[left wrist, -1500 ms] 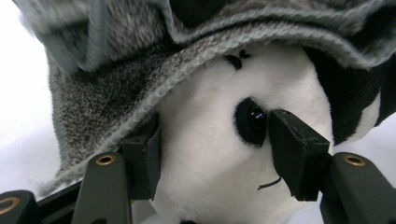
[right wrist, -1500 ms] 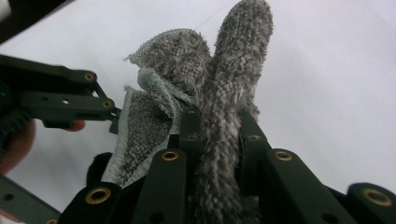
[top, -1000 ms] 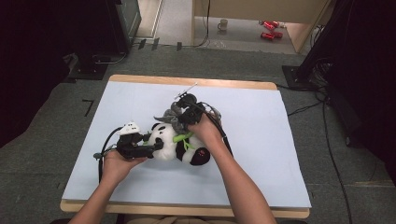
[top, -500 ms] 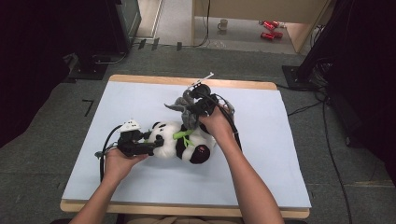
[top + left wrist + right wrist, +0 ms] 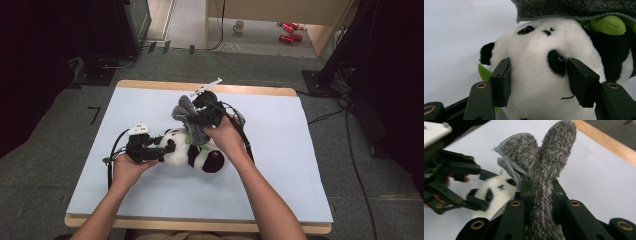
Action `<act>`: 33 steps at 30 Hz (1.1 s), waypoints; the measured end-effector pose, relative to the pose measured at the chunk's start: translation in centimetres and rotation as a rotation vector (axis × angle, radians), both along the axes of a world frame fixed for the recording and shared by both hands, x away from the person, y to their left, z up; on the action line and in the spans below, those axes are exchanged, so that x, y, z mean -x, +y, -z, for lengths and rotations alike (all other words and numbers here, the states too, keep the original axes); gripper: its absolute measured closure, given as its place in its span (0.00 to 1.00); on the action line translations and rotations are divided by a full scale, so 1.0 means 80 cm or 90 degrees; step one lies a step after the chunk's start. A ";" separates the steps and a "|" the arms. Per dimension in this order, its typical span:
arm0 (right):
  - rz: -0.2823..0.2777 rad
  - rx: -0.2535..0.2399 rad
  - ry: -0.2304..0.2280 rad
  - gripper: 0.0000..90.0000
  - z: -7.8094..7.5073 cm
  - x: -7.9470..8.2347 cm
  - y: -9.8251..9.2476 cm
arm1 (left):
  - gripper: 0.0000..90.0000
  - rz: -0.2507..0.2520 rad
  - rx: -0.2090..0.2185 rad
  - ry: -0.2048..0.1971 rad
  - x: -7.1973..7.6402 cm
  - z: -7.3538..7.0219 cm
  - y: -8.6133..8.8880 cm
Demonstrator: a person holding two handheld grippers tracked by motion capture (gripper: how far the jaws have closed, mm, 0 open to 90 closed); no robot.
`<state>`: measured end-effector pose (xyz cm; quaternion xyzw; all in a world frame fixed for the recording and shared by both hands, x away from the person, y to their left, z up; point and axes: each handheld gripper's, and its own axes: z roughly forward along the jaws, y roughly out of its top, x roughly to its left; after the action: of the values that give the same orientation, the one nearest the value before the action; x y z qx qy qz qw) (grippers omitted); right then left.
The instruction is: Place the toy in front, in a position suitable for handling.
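Note:
A black and white plush panda (image 5: 192, 152) lies on its side on the pale blue mat (image 5: 300, 170), with a green leaf at its neck. My left gripper (image 5: 167, 148) is shut on the panda's head (image 5: 541, 72), one black pad on each side of the face. My right gripper (image 5: 190, 114) is shut on a fuzzy grey cloth (image 5: 186, 117) and holds it up over the panda's body. In the right gripper view the grey cloth (image 5: 541, 185) is pinched between the jaws and stands up in two folds, with the panda (image 5: 496, 192) beyond at the left.
The mat covers a wooden table (image 5: 250, 90) whose far edge shows bare. Beyond the table lie floor cables, a mug (image 5: 240, 25) and red cans (image 5: 287, 31). Black cables trail from both grippers across the mat.
My right gripper has risen and moved away from the person, lifting the grey cloth up off the panda. The left gripper and the panda have stayed in place.

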<state>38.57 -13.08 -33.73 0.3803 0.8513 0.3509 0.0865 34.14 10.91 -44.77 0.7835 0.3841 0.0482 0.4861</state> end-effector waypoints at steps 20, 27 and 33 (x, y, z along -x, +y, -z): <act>-0.076 0.004 0.011 0.77 0.036 0.018 0.045 | 0.45 0.010 0.002 -0.004 -0.005 0.004 0.003; -0.097 -0.028 0.028 0.58 0.029 0.018 0.041 | 0.45 0.010 0.004 -0.007 -0.004 0.005 0.003; -0.097 -0.007 0.033 0.48 0.035 0.015 0.039 | 0.45 0.007 0.004 -0.006 -0.005 0.004 0.003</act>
<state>37.36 -9.93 -36.49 0.3236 0.8779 0.3511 0.0356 34.52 11.16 -45.13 0.7839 0.3776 0.0478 0.4905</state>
